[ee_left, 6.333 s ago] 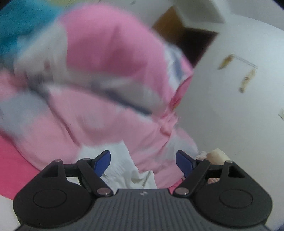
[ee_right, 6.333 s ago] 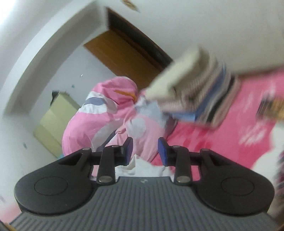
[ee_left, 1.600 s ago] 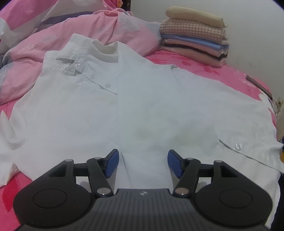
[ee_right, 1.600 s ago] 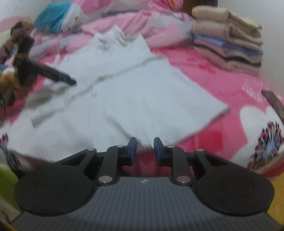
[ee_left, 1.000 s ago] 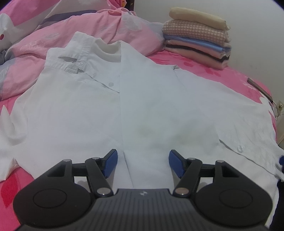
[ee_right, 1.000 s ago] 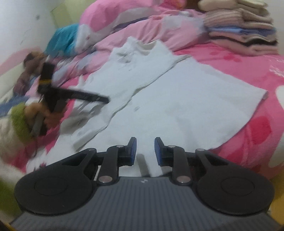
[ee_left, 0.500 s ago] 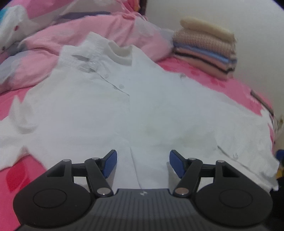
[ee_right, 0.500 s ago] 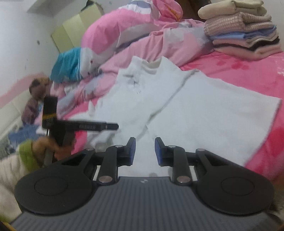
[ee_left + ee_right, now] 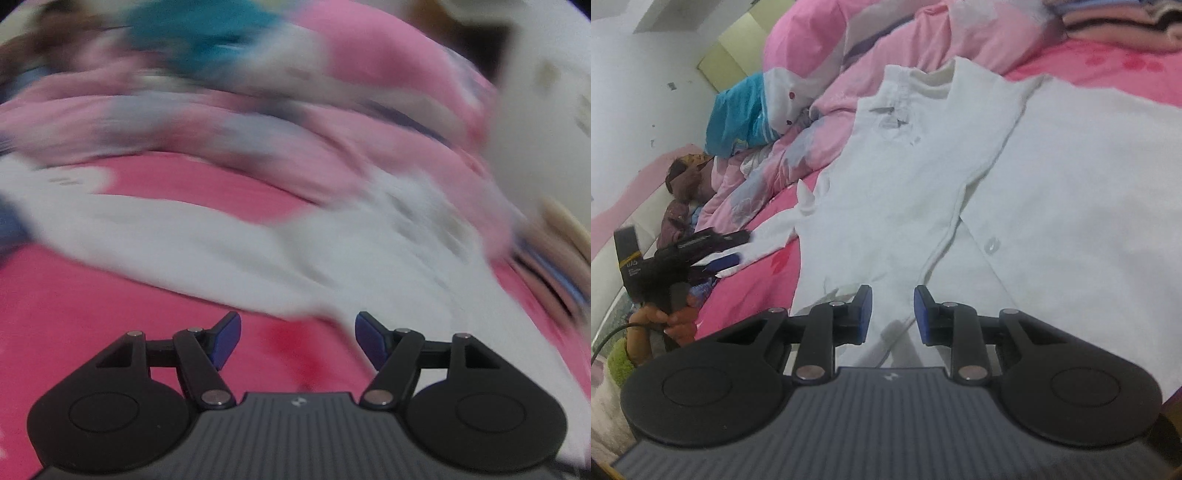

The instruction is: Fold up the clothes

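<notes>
White shirt (image 9: 1015, 177) lies spread open, unfolded, on the bed (image 9: 753, 295) below the folded stack (image 9: 1119, 18); my left claw (image 9: 297, 341) gapes empty, right claw (image 9: 892, 314) parted, holding nothing.

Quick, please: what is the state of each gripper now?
Left gripper: open, holding nothing.
Right gripper: open, narrow gap, holding nothing, over the white shirt.
</notes>
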The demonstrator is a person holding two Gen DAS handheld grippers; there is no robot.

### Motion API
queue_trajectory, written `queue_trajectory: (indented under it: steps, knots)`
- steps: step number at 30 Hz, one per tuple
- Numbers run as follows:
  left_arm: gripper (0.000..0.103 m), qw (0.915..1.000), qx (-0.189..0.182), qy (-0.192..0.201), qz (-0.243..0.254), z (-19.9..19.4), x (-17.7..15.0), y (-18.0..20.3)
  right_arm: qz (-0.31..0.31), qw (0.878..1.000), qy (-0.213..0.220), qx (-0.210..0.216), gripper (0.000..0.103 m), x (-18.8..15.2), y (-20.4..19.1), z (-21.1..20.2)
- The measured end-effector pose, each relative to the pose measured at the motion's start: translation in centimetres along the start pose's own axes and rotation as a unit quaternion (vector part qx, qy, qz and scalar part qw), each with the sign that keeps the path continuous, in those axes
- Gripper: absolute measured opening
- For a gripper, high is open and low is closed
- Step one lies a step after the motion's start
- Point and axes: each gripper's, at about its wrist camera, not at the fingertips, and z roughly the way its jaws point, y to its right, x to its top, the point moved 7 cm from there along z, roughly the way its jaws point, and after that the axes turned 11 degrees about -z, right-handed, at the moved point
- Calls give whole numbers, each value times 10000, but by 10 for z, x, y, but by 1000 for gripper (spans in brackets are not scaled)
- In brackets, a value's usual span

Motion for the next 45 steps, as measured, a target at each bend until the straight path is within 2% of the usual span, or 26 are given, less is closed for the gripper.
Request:
queue_trajectory:
  steps: [3, 5, 8, 10, 13, 15, 17, 18, 20, 22, 24, 26, 28, 31, 34, 36, 38, 40, 42, 45]
  knots:
    - [71, 9926, 801, 632, -664, -2, 41, -60, 81, 9999, -21, -63, 25, 0, 2, -1]
    - [71, 9800, 1337, 1089, -992, -8, 66, -96, 82, 9999, -42, -119, 25, -1, 2, -1]
    - [71, 9628, 1829, 1638, -1131, -12, 96, -130, 76, 9998, -95, -185, 26, -2, 2, 0]
    - [71, 9537, 2068, 1819, -1210, -9, 112, -148, 67, 9996, -150, -219, 27, -4, 0, 2]
    - [66, 9438, 2343, 1828, -1447, 3, 128, -170, 31, 9995, -204, -238, 27, -4, -2, 4]
    - [60, 9388, 2552, 1825, -1421, 10, 134, -179, -21, 9994, -215, -264, 28, -2, -4, 5]
    - [41, 9345, 2784, 1877, -1183, 15, 140, -178, -53, 9994, -194, -296, 30, 0, -5, 5]
    - [35, 9332, 2866, 1871, -1093, 17, 143, -178, -67, 9993, -179, -313, 30, 1, -5, 4]
    - [5, 9329, 2952, 1757, -1078, 23, 145, -181, -54, 9993, -164, -326, 31, 2, -4, 3]
    - [3, 9301, 3056, 1755, -1036, 25, 144, -179, -17, 9993, -159, -342, 32, 1, -2, 1]
    - [2, 9276, 3071, 1921, -913, 21, 143, -169, 31, 9993, -104, -363, 32, 1, 1, -2]
    - [2, 9323, 2804, 2155, -765, 11, 145, -144, 81, 9992, -37, -383, 32, 2, 5, -7]
    - [1, 9420, 2348, 2333, -556, 3, 146, -106, 131, 9991, 30, -404, 32, 2, 9, -12]
    - [1, 9597, 1237, 2524, -48, -13, 139, -20, 206, 9988, 130, -435, 32, 2, 15, -18]
    - [1, 9682, -218, 2407, 641, -33, 103, 91, 282, 9982, 231, -466, 32, 3, 21, -25]
    - [1, 9650, -1096, 2150, 1026, -43, 69, 158, 332, 9978, 298, -487, 32, 3, 25, -30]
    - [2, 9595, -1785, 1771, 1272, -48, 28, 212, 411, 9968, 407, -556, 32, 2, 32, -40]
    - [2, 9516, -2311, 1339, 1518, -48, -18, 257, 508, 9953, 502, -659, 33, 0, 40, -51]
    - [2, 9463, -2554, 846, 1791, -39, -69, 289, 621, 9932, 581, -793, 34, -4, 51, -64]
    - [4, 9397, -2585, -27, 2238, -14, -140, 311, 857, 9887, 690, -1021, 35, -13, 72, -84]
